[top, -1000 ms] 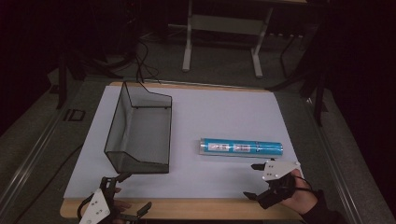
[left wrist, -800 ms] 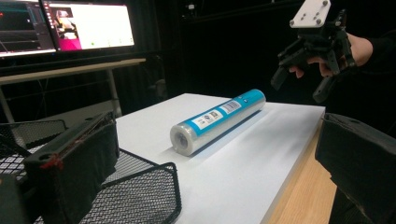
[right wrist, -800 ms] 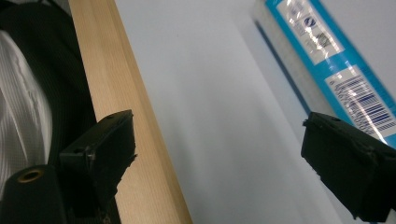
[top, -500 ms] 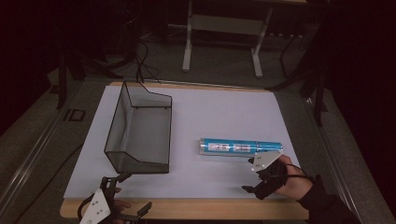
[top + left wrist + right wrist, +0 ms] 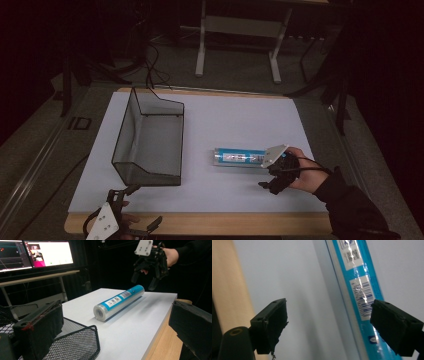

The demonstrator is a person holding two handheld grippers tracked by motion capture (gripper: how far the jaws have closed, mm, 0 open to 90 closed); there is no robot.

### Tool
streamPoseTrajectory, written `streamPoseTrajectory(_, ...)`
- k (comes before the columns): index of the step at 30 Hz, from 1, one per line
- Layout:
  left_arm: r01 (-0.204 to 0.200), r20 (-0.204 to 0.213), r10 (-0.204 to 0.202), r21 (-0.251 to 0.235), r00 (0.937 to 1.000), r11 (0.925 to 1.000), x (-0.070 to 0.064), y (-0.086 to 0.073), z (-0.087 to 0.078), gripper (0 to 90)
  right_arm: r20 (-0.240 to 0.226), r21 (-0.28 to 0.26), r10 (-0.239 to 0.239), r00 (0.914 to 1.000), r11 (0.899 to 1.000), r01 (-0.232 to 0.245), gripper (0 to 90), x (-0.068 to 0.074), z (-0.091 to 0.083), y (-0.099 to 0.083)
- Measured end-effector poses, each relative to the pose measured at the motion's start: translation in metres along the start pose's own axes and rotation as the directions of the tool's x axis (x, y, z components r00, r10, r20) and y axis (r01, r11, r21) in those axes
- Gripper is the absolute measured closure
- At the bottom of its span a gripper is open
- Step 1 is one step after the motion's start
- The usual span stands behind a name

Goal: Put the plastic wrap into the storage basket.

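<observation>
A blue roll with white labels lies on its side on the white tabletop, right of centre. My right gripper hangs open over the roll's right end, held by a hand in a dark sleeve. In the right gripper view the roll runs past the right jaw, and the right gripper holds nothing. My left gripper is open at the table's front left edge. The left gripper faces the roll end-on, with the right gripper above its far end.
A black wire-mesh basket stands on the left of the table, just beyond my left gripper, and its rim is close in the left gripper view. The wooden table edge lies near the right gripper. Monitors glow behind.
My right gripper has moved left and away from the front edge, and now hangs over the roll's right end. The left gripper, the basket and the roll have not moved.
</observation>
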State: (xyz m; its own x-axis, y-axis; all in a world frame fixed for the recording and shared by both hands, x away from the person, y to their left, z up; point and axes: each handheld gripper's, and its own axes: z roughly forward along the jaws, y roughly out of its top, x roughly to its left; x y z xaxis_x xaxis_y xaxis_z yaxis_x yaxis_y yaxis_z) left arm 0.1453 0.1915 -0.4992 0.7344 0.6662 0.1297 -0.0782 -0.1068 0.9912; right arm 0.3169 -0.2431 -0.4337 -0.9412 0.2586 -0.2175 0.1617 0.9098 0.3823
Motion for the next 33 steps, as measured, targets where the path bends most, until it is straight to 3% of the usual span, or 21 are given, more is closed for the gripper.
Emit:
streamPoseTrajectory(9, 0.003, 0.002, -0.003, 0.004, 1.0, 1.0, 0.0, -0.001, 0.0, 0.2, 0.0, 0.105, -0.05, 0.9987, 0.993, 0.05, 15.1, -0.016, 0.018, 0.012)
streamPoseTrajectory(14, 0.002, -0.001, -0.002, 0.004, 1.0, 1.0, 0.0, 0.0, -0.001, 0.2, 0.03, 0.149, -0.125, 0.9917, 0.982, 0.12, 17.7, -0.024, 0.029, 0.025)
streamPoseTrajectory(17, 0.003, -0.006, -0.003, 0.009, 1.0, 1.0, 0.0, -0.001, -0.002, 0.2, 0.029, 0.157, -0.142, 0.9894, 0.978, 0.136, 17.7, -0.03, 0.034, 0.032)
streamPoseTrajectory(23, 0.006, -0.014, -0.006, 0.019, 0.9999, 0.9998, -0.001, -0.002, -0.003, 0.2, -0.02, 0.211, -0.156, 0.9875, 0.965, 0.157, 17.7, -0.039, 0.054, 0.042)
streamPoseTrajectory(33, 0.014, -0.034, -0.013, 0.027, 0.9993, 0.9995, -0.002, -0.003, -0.005, 0.2, -0.034, 0.265, -0.198, 0.9796, 0.943, 0.2, 17.7, -0.049, 0.084, 0.046)
